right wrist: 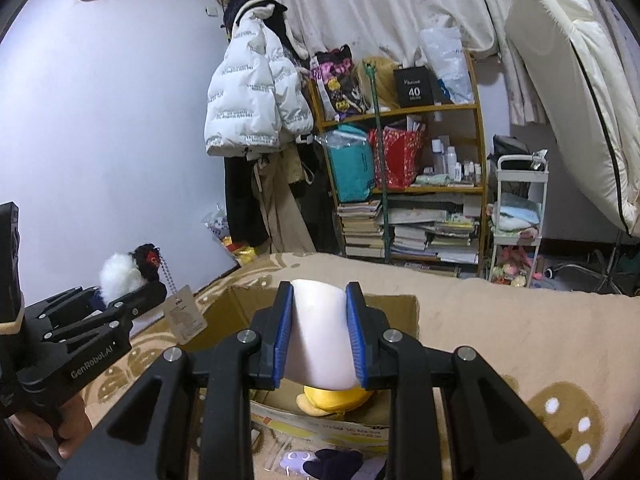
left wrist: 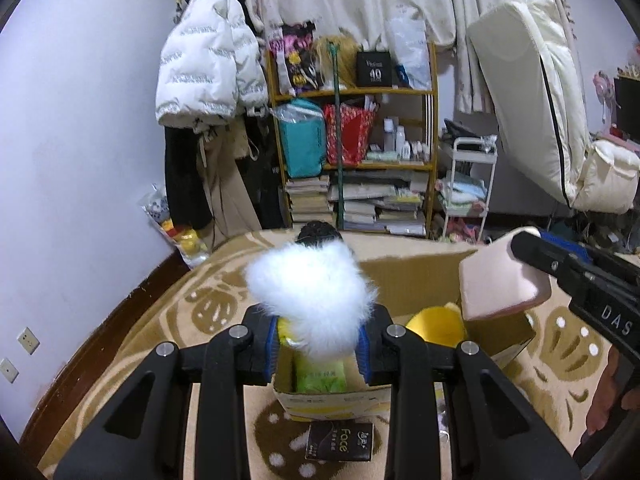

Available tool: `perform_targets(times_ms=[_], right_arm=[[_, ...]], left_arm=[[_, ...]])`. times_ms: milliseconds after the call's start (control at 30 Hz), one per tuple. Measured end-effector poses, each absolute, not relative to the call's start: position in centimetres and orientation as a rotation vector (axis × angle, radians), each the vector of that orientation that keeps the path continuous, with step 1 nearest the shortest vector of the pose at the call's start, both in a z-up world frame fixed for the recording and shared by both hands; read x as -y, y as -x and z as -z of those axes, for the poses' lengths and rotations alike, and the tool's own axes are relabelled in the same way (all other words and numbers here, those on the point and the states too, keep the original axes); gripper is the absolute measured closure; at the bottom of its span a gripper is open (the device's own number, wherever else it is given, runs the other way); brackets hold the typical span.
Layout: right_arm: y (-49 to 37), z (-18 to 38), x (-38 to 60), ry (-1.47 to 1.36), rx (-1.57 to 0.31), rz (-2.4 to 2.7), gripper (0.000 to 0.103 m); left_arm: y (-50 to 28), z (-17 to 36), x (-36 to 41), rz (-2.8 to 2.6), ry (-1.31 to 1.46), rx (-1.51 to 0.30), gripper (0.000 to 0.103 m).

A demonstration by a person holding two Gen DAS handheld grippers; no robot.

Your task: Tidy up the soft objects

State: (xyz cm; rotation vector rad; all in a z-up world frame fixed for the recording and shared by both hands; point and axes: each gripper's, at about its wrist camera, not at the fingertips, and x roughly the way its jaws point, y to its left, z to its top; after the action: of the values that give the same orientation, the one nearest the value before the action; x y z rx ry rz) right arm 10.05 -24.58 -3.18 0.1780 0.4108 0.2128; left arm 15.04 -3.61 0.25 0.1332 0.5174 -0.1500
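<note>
Both grippers, left gripper (left wrist: 316, 344) clamping a white fluffy plush keychain (left wrist: 312, 292) and right gripper (right wrist: 320, 336) clamping a pink foam block (right wrist: 320, 336), hover over the cardboard box (left wrist: 420, 276), where a yellow plush (left wrist: 436, 326) at 3 o'clock and green tissue pack (left wrist: 320, 376) lie, so roughly midway.

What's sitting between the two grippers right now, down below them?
The open cardboard box, with a yellow plush inside, lies between the left gripper and right gripper; shown in the left wrist view.
</note>
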Motion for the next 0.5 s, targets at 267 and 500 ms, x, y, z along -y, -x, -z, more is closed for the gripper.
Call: perform_targets(times_ms=[267,500], right_arm=[[-11.3,5.1,24.9,-0.198,-0.467,-0.215,0.074],[-12.1,6.7,25.2,-0.21,-0.521,-0.216,0.071]], left_arm=[[-16.9,2.7,4.8,0.175,-0.153,-0.635,0.074],[-17.9,4.9,5.3,0.169,-0.174,-0.718,0.073]])
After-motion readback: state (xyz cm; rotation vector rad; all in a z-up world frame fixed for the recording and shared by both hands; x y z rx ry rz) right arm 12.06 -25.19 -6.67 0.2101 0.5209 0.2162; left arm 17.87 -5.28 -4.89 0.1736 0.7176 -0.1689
